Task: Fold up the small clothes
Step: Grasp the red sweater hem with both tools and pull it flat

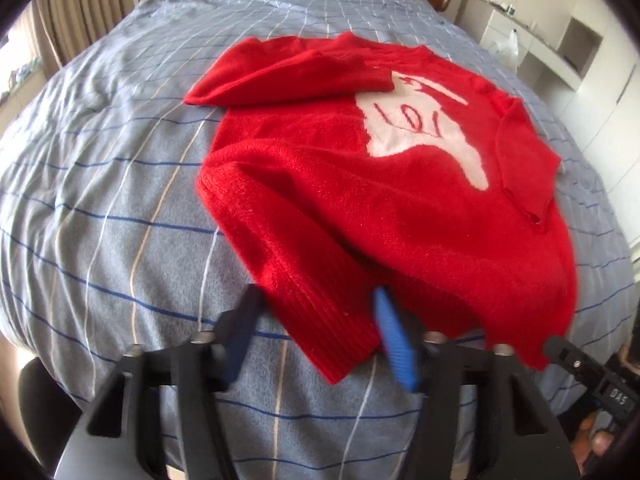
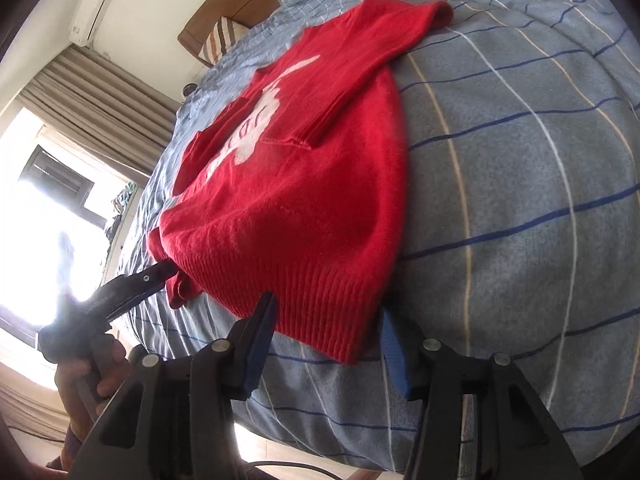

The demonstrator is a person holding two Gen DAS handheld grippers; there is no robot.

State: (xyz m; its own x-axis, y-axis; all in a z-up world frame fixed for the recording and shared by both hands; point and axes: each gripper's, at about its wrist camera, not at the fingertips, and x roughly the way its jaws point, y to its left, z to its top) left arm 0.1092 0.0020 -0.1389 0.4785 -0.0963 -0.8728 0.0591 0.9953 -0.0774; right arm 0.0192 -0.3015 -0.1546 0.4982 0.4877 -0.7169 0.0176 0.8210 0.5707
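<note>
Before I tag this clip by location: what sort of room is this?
Most likely a bedroom. The red sweater lies on a bed with a blue striped cover, a wooden headboard and pillow behind it, plus curtains by a bright window and a wall air conditioner.

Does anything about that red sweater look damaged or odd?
Yes. The sweater shows what looks like a small hole or snag near its right edge, in the left view. One sleeve lies folded across the chest.
</note>
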